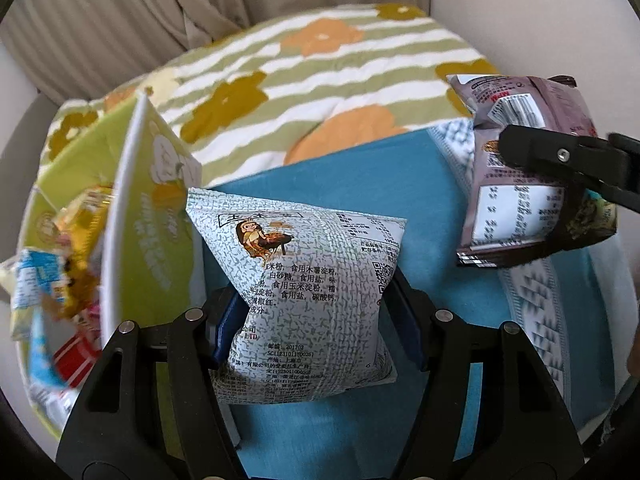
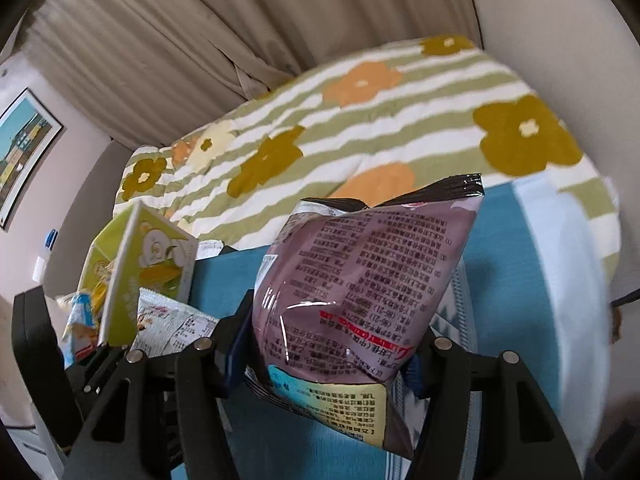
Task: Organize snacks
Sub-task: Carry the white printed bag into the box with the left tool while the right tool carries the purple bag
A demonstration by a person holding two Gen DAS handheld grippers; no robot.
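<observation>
My left gripper is shut on a white-and-grey patterned snack bag, held above the blue cloth; its blue pads pinch the bag's waist. My right gripper is shut on a mauve snack bag, lifted off the cloth. In the left wrist view that mauve bag hangs at the right with a black finger of the right gripper across it. The white-and-grey bag shows low at the left in the right wrist view.
A light green carton stands open at the left with several small snack packs inside; it also shows as the green carton. Behind lies a striped floral quilt. A patterned white cloth edge runs along the right.
</observation>
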